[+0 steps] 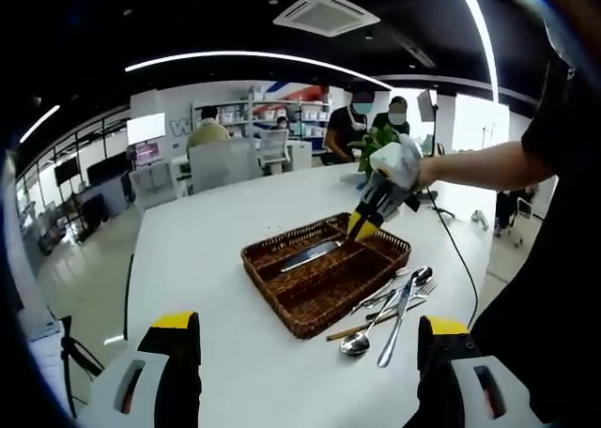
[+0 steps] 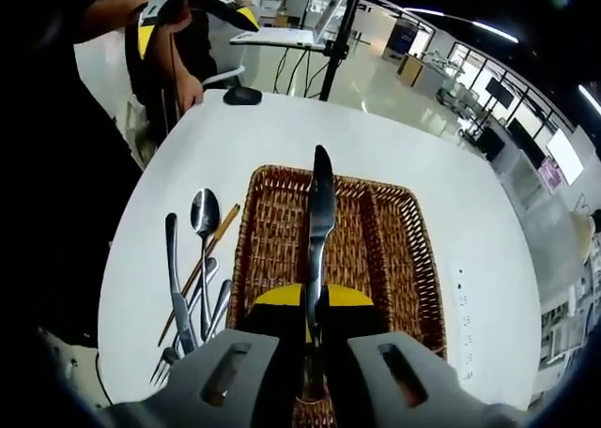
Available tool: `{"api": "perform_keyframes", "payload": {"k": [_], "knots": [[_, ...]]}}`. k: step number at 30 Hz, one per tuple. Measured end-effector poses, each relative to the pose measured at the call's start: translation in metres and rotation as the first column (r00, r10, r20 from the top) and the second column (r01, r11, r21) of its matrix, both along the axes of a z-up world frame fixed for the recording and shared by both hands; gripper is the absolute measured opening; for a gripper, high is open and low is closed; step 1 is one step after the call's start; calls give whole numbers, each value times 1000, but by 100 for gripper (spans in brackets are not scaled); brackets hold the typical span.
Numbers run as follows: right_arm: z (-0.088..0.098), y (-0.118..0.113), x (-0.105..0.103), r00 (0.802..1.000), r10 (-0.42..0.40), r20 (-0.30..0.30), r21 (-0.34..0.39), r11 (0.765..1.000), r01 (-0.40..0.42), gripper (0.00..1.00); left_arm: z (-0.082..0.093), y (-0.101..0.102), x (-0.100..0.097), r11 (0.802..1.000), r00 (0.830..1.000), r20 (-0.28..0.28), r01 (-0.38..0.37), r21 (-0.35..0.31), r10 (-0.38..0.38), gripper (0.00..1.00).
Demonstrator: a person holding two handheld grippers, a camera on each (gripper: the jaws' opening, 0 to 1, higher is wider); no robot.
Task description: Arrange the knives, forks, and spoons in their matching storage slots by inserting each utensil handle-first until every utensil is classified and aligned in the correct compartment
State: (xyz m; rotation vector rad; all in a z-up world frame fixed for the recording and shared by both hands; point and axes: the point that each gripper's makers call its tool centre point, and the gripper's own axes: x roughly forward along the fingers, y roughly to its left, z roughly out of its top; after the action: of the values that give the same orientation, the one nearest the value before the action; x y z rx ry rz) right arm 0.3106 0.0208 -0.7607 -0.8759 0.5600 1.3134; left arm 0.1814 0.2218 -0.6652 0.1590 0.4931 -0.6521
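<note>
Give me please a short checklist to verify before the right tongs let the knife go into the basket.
1. Grip: right tongs are shut on the knife. Ok.
2. Position: the knife lies over the wicker basket, inside its rim. Ok.
3. Alignment: the blade runs along the compartment's length. Ok.
4. Compartment free: nothing else seen in the basket. Ok.
5. Knife resting on the basket floor: cannot tell.
6. Left tongs open, apart from the basket and from the loose utensils on the table. Ok.
</note>
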Motion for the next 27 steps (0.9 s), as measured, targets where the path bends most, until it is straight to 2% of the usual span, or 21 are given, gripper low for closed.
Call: {"api": "perform_keyframes", "payload": {"k": [8,15,27], "knots": [[-17,3,2,1000,-2,-12,8,1000,3,3,-2,7,-1,1000,1000,-8,-21,4,21,100],[-36,6,1,1000,6,-19,-2,1000,-6,3,2,14,1,999,999,12,-49,11,49,100],[-61,8,0,998,4,-59,-17,1000,-5,3,2,19,-1,998,998,9,-54,22,54,100]]}}
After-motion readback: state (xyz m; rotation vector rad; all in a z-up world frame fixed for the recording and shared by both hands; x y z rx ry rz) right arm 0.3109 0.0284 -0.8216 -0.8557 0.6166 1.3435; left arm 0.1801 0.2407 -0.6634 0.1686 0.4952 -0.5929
